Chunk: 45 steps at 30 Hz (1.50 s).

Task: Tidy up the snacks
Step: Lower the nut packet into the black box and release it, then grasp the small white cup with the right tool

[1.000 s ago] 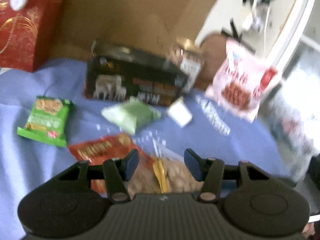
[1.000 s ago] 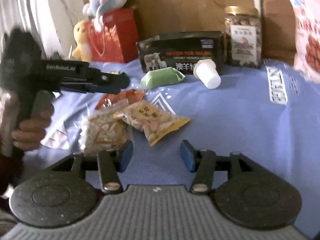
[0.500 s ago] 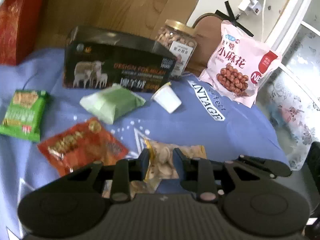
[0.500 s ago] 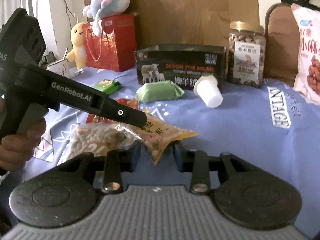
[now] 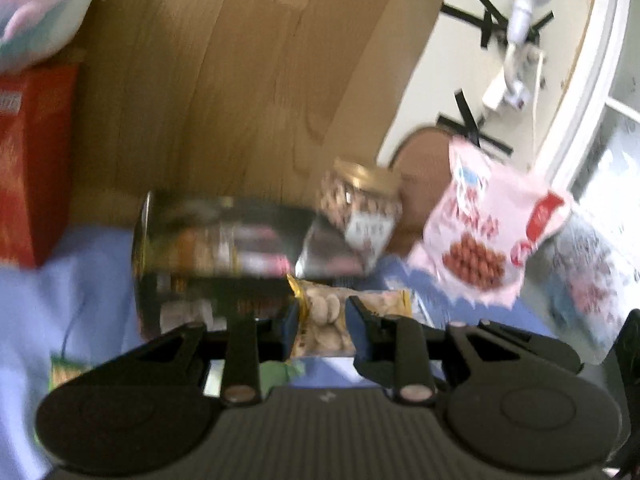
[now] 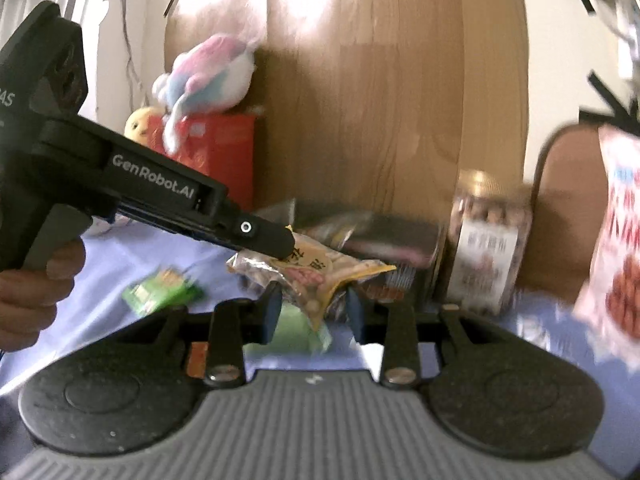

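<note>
Left claw (image 5: 320, 326) and right claw (image 6: 313, 307) around lifted snack packets (image 6: 320, 270)

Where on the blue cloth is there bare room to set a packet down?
Bare blue cloth lies between the red box and the black box, and in front of the jar. Crowded: the middle, around the green packet.
</note>
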{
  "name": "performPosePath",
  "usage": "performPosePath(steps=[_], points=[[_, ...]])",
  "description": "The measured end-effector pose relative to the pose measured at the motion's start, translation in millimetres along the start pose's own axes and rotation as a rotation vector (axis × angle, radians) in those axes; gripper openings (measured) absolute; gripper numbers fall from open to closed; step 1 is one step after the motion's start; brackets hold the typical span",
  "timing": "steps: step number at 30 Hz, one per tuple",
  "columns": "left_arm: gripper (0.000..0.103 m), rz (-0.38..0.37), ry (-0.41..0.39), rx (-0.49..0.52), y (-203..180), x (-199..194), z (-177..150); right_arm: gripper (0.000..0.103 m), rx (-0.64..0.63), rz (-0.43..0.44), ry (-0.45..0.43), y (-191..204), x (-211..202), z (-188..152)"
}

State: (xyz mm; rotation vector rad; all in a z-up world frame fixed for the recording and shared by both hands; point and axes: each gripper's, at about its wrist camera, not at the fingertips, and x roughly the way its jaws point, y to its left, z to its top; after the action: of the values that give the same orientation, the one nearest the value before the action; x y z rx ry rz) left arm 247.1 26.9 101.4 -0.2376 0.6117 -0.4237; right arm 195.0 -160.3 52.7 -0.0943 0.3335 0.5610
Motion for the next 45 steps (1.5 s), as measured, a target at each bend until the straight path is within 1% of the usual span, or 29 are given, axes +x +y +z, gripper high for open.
performPosePath(steps=[3, 7, 11, 14, 15, 16, 17, 18, 20, 23, 25, 26, 27, 29, 30, 31, 32, 33, 35, 38, 41, 45], points=[[0.026, 0.016, -0.031, 0.011, 2, 15, 20, 0.038, -0.010, -0.019, -0.030, -11, 17, 14], [0.026, 0.028, -0.041, 0.007, 9, 42, 35, 0.038, -0.014, -0.047, -0.041, -27, 44, 21], [0.026, 0.050, -0.021, -0.006, 19, 73, 39, 0.038, -0.028, -0.081, -0.010, -37, 68, 19], [0.027, 0.064, 0.007, -0.010, 23, 94, 34, 0.043, -0.027, -0.104, 0.028, -42, 84, 16], [0.027, 0.068, 0.015, -0.009, 24, 97, 32, 0.051, -0.019, -0.112, 0.019, -43, 85, 14], [0.030, 0.084, 0.025, -0.009, 24, 101, 29, 0.060, -0.012, -0.118, 0.014, -45, 83, 13], [0.031, 0.099, 0.031, -0.011, 24, 102, 26, 0.063, -0.001, -0.122, 0.008, -47, 79, 13], [0.031, 0.102, 0.027, -0.013, 25, 100, 24, 0.065, 0.013, -0.128, -0.001, -49, 75, 13], [0.031, 0.092, 0.018, -0.023, 27, 91, 19, 0.065, 0.051, -0.130, -0.018, -57, 61, 12], [0.031, 0.068, -0.004, -0.054, 32, 67, 11, 0.065, 0.139, -0.102, -0.010, -69, 37, 2], [0.031, 0.069, -0.034, -0.052, 31, 49, 4, 0.065, 0.198, -0.058, 0.042, -76, 35, -9], [0.034, 0.082, -0.044, -0.042, 28, 40, 0, 0.065, 0.218, -0.035, 0.081, -76, 37, -16], [0.034, 0.076, -0.038, -0.050, 27, 34, -4, 0.065, 0.228, -0.023, 0.113, -75, 41, -21], [0.034, 0.043, -0.022, -0.076, 27, 23, -13, 0.065, 0.223, -0.014, 0.176, -66, 48, -32], [0.034, 0.044, -0.017, -0.081, 26, 17, -18, 0.063, 0.217, -0.002, 0.205, -61, 54, -36], [0.034, 0.054, -0.015, -0.078, 24, 13, -24, 0.060, 0.212, 0.008, 0.233, -57, 58, -40], [0.034, 0.073, -0.011, -0.063, 21, 8, -32, 0.050, 0.200, 0.003, 0.261, -53, 62, -41], [0.034, 0.091, -0.008, -0.045, 17, 5, -38, 0.039, 0.188, -0.007, 0.270, -50, 63, -41], [0.034, 0.119, 0.002, -0.016, 12, -2, -53, 0.037, 0.180, -0.004, 0.274, -47, 61, -41], [0.036, 0.127, 0.036, -0.015, 10, -9, -70, 0.037, 0.177, -0.007, 0.284, -39, 51, -43], [0.036, 0.128, 0.060, -0.023, 8, -16, -85, 0.037, 0.166, 0.002, 0.294, -30, 28, -50], [0.036, 0.127, 0.074, -0.037, 5, -25, -96, 0.037, 0.093, 0.010, 0.308, -9, -1, -59]])
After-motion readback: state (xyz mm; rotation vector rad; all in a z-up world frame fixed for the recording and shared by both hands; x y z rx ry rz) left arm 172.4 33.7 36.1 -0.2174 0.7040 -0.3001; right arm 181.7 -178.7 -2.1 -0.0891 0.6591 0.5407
